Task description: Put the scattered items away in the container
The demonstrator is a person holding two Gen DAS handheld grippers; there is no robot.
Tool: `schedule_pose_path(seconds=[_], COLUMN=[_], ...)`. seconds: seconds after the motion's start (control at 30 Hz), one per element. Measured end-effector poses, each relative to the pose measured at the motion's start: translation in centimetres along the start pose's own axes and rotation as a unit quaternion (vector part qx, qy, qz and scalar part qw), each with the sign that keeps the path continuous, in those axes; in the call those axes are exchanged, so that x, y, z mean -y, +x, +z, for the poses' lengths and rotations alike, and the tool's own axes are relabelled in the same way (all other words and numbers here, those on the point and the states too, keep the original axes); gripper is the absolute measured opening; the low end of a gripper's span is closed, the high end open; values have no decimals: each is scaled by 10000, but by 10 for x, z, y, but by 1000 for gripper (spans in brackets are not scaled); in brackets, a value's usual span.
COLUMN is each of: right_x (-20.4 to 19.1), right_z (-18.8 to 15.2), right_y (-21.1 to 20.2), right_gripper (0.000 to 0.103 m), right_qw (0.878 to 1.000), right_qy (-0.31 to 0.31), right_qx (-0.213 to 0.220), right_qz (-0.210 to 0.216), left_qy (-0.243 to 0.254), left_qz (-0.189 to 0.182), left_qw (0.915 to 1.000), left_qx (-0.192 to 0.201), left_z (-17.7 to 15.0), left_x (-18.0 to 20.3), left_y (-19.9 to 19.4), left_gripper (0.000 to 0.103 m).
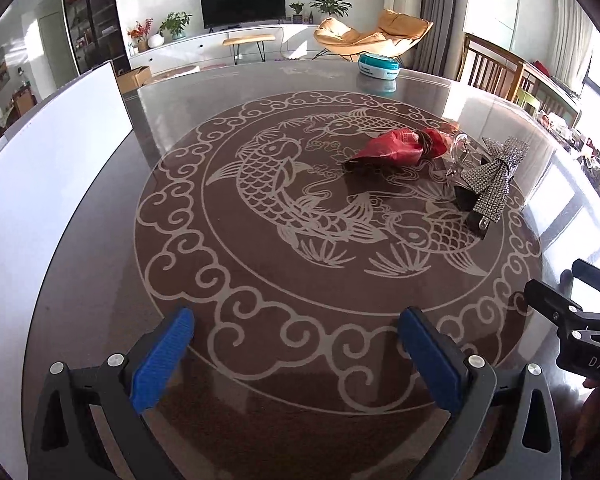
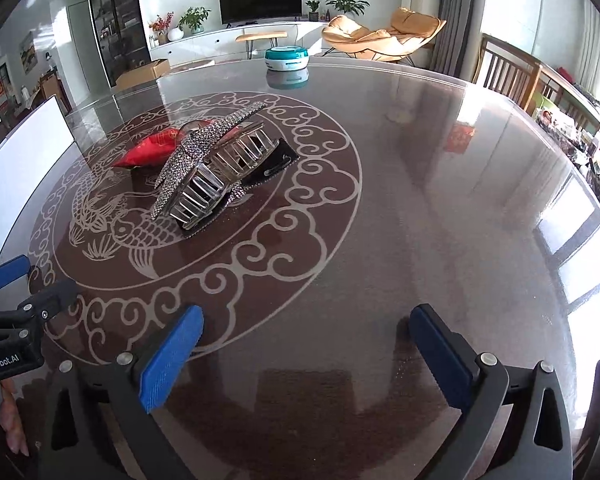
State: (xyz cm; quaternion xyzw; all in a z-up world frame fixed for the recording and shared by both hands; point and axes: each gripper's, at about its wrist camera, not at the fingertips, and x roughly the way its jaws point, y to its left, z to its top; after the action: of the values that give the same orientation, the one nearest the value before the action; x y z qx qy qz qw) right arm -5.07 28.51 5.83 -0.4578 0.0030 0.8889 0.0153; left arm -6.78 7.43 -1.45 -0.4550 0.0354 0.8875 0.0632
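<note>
Both grippers, the left gripper [image 1: 296, 356] and right gripper [image 2: 306, 356], hovered wide open and empty above the table [image 2: 420, 208]. Nothing looked tidied yet: rhinestone hair clip [image 2: 204, 160] and red pouch [image 1: 396, 146] lay touching mid-table, the teal container [image 2: 287, 58] well apart. Next probably called for reaching the clip.

A home, clearly, an open living and dining room: round glass table [image 1: 100, 216] with a carp pattern up front, wooden dining chairs [image 1: 496, 70] at its far right edge, and beyond the table a TV [image 1: 242, 3] on a long white cabinet [image 1: 204, 42], potted plants [image 1: 175, 23] either side of the TV, a tan lounge chair [image 1: 374, 36] to its right, grey curtains [image 1: 438, 8] by the window
</note>
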Motion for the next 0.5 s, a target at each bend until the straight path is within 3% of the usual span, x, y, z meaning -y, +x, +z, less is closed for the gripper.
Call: schedule_pose_path(seconds=[0.5], right_x=[1], right_z=[-1], right_y=[0], right_gripper=[103], right_qw=[10000], right_qy=[4], right_qx=[-5], right_qz=[-11], left_qy=[18], left_qz=[-7], left_qw=[10000], left_qx=[-2], left_z=[-1], left_x=[-2], left_y=[-2], left_gripper=[103])
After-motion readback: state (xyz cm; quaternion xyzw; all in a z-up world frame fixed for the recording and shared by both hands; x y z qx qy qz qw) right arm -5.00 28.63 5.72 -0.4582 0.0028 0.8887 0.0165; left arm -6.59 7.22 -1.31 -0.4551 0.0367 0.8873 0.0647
